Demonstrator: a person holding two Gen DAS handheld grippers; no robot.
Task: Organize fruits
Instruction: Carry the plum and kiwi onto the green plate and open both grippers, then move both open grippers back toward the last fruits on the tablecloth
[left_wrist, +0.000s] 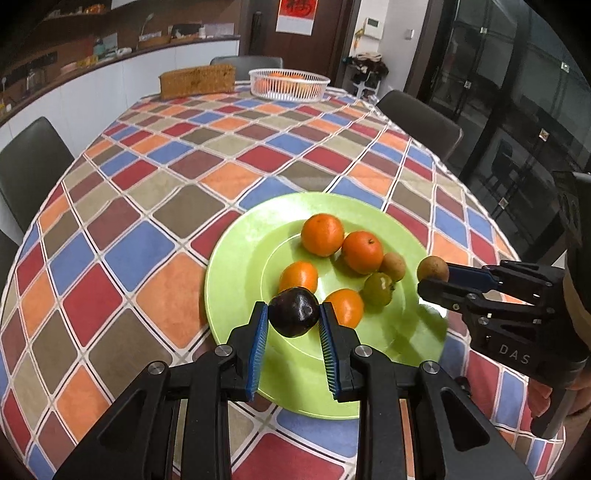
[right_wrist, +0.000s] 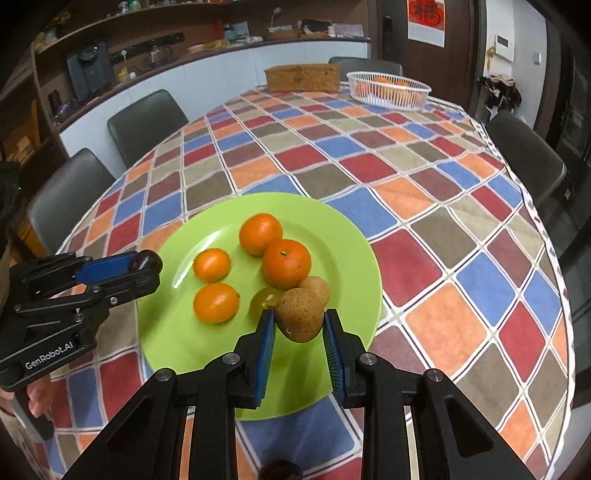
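A green plate (left_wrist: 240, 266) (right_wrist: 166, 332) lies at the near end of the table with several oranges (left_wrist: 322, 235) (right_wrist: 286, 263), a green fruit (left_wrist: 377, 294) (right_wrist: 263, 300) and a small brown fruit (left_wrist: 393, 266) (right_wrist: 316, 288) on it. My left gripper (left_wrist: 293, 314) (right_wrist: 147, 267) is shut on a dark purple fruit (left_wrist: 293, 312) (right_wrist: 146, 261) over the plate's left part. My right gripper (right_wrist: 300, 320) (left_wrist: 430, 278) is shut on a brown fruit (right_wrist: 300, 318) (left_wrist: 433, 268) over the plate's right edge.
The table carries a colourful checked cloth (left_wrist: 184, 177). At its far end stand a white basket (left_wrist: 289, 84) (right_wrist: 388, 88) holding oranges and a woven box (left_wrist: 197, 80) (right_wrist: 303, 77). Dark chairs (left_wrist: 33, 162) (right_wrist: 524, 155) stand around the table.
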